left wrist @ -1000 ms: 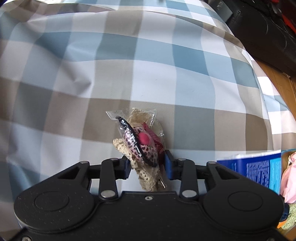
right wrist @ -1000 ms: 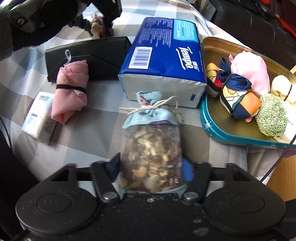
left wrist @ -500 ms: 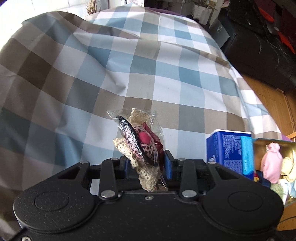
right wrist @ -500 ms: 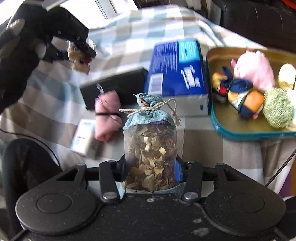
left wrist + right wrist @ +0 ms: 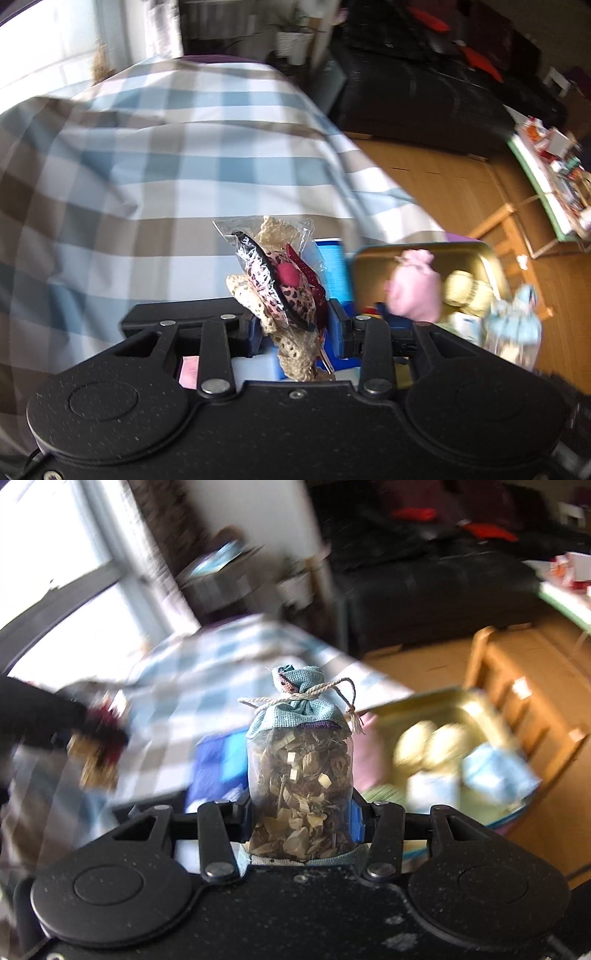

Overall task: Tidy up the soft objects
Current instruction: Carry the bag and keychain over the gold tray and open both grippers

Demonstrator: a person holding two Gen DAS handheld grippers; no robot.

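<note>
In our left gripper [image 5: 295, 325] the jaws are closed on a small clear packet [image 5: 280, 284] of lace and leopard-print fabric, which stands up between the blue pads, clear of the bench. Beyond it the checked cloth [image 5: 166, 166] covers the bench, bare across its far and left stretch, so there is open room there. Its right edge drops to the wooden floor [image 5: 443, 192]. To the right of the packet we see a sliver of a blue tissue pack [image 5: 334, 266], and just beside it the gold tin tray [image 5: 491, 258] with a pink pouch [image 5: 413, 288] and a pale woolly ball [image 5: 467, 291] inside its rim.

In our right gripper [image 5: 301, 816] the jaws grip a potpourri sachet [image 5: 301, 775], upright, its blue cloth top tied with cord. This view is blurred. The tray [image 5: 476, 705] lies to the right, near the bench edge, with 2 pale round things in it that we cannot identify. A wooden chair [image 5: 524, 701] stands just past that edge. At far left the other gripper shows as a dark smear [image 5: 48, 720].
</note>
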